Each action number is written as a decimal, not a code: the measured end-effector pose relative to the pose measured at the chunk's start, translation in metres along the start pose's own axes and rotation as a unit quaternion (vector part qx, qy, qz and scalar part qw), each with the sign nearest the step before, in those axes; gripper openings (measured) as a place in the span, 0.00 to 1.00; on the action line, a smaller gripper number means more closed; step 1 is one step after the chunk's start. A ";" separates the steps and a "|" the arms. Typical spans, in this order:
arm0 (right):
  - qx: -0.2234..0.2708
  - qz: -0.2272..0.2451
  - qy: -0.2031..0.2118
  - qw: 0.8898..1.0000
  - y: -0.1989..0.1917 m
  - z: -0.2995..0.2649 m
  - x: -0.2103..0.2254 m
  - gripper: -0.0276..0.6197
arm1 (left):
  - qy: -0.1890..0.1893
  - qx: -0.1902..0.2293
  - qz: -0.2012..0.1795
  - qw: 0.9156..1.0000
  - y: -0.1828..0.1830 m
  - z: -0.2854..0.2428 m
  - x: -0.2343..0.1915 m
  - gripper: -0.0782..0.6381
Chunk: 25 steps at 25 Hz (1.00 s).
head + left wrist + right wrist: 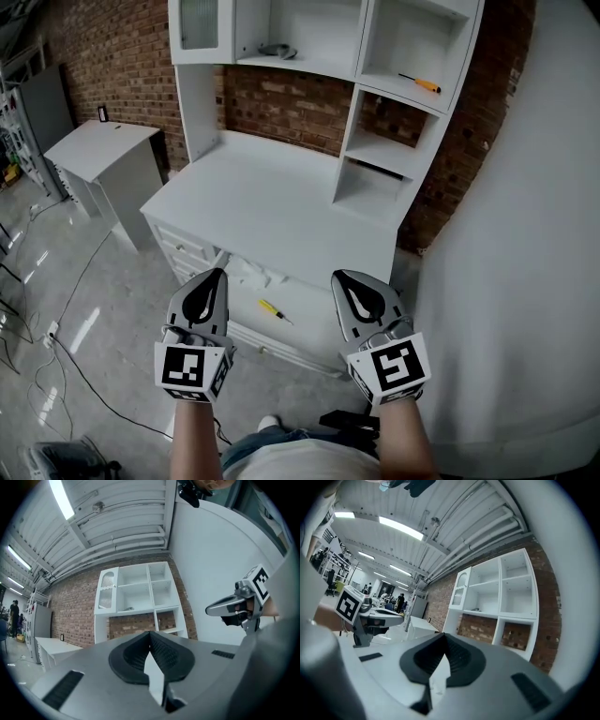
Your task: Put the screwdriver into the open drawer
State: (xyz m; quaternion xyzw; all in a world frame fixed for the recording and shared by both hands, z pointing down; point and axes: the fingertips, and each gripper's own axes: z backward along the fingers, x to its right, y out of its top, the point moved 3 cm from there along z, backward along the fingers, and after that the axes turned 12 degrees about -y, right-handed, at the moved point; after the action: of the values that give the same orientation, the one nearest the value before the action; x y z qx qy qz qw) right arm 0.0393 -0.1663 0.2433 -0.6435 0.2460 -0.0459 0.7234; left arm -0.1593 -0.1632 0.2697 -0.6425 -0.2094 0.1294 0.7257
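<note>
We hold both tools shut and empty. The left hand-held gripper (217, 274) has its pads pressed together with nothing between them, and so does the right hand-held gripper (340, 276). They sit side by side in front of the counter (272, 206), pointing roughly level toward the shelves and flanking the drawer (314, 326), which hangs open under the counter's front edge. We judge that holding them clear like this keeps the drawer unobstructed.

A yellow-handled screwdriver (275, 311) already lies flat on the drawer floor, near its left end. Its long axis runs diagonally, handle toward the back-left corner and tip toward the front edge. It looks settled, so that placement seems done.

A second screwdriver (418, 83) rests on an upper right shelf (380, 82), orange handle to the right. We touch neither one.
</note>
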 end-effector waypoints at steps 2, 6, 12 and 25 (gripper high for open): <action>0.011 0.004 -0.006 1.000 0.006 0.004 0.003 0.06 | -0.002 0.002 -0.010 1.000 0.006 0.001 0.003 0.13; 0.021 0.006 -0.009 1.000 0.013 0.008 0.004 0.06 | -0.001 0.006 -0.021 1.000 0.014 0.004 0.004 0.13; 0.036 -0.007 -0.013 0.999 0.021 0.012 0.010 0.06 | 0.000 0.012 -0.030 0.999 0.026 0.005 0.008 0.13; 0.036 0.003 -0.015 0.999 0.019 0.011 0.004 0.06 | 0.004 0.012 -0.037 0.999 0.033 0.013 0.009 0.13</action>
State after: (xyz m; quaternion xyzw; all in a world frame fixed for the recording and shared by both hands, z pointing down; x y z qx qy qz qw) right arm 0.0428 -0.1543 0.2243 -0.6168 0.2351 -0.0428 0.7500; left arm -0.1544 -0.1429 0.2396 -0.6261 -0.2284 0.1027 0.7384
